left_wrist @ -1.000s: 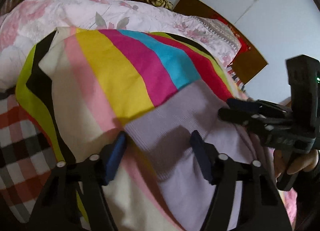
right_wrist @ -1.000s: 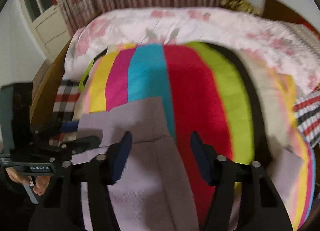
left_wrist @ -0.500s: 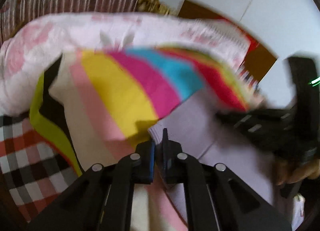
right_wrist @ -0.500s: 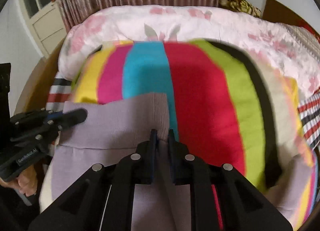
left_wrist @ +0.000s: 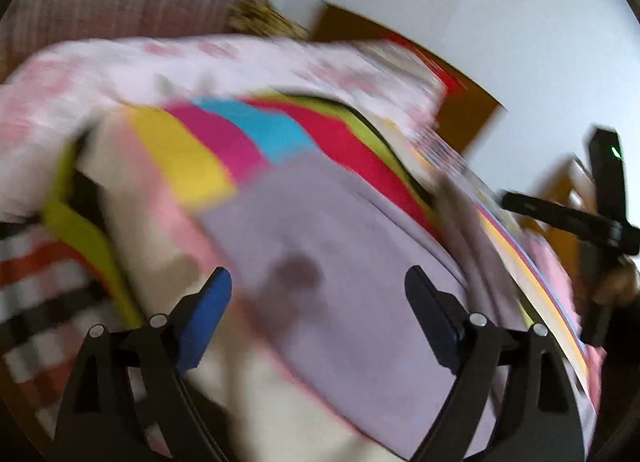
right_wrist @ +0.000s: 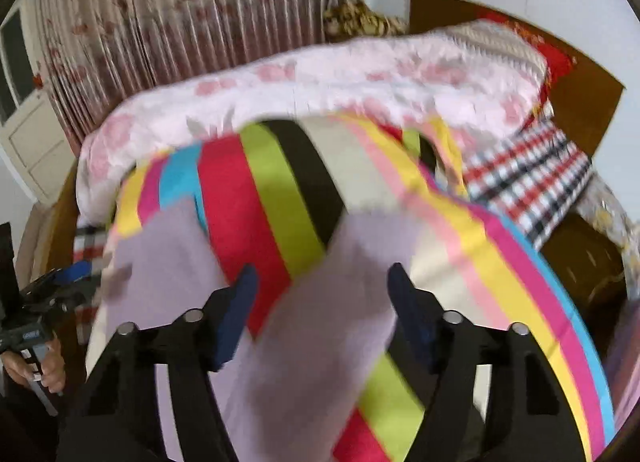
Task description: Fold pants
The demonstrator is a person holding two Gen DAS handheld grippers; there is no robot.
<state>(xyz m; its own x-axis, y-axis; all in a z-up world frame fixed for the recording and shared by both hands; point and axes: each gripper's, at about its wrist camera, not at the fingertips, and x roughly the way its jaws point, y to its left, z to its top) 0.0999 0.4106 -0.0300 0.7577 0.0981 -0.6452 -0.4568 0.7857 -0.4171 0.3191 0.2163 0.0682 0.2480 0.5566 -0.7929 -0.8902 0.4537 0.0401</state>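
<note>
**Both grippers open over the pants**

The lilac pants (left_wrist: 340,262) lie on the striped blanket (right_wrist: 280,197) that covers the bed, near its front edge. The left gripper (left_wrist: 318,302) has its jaws wide apart above the cloth and holds nothing. The right gripper (right_wrist: 320,302) is also spread open, over one pant leg. A pink flowered quilt (right_wrist: 360,77) lies along the far edge of the bed. The left view is blurred.

One pair of lilac pants (right_wrist: 320,326), two tongs (both agape), one striped blanket (right_wrist: 280,197).
</note>
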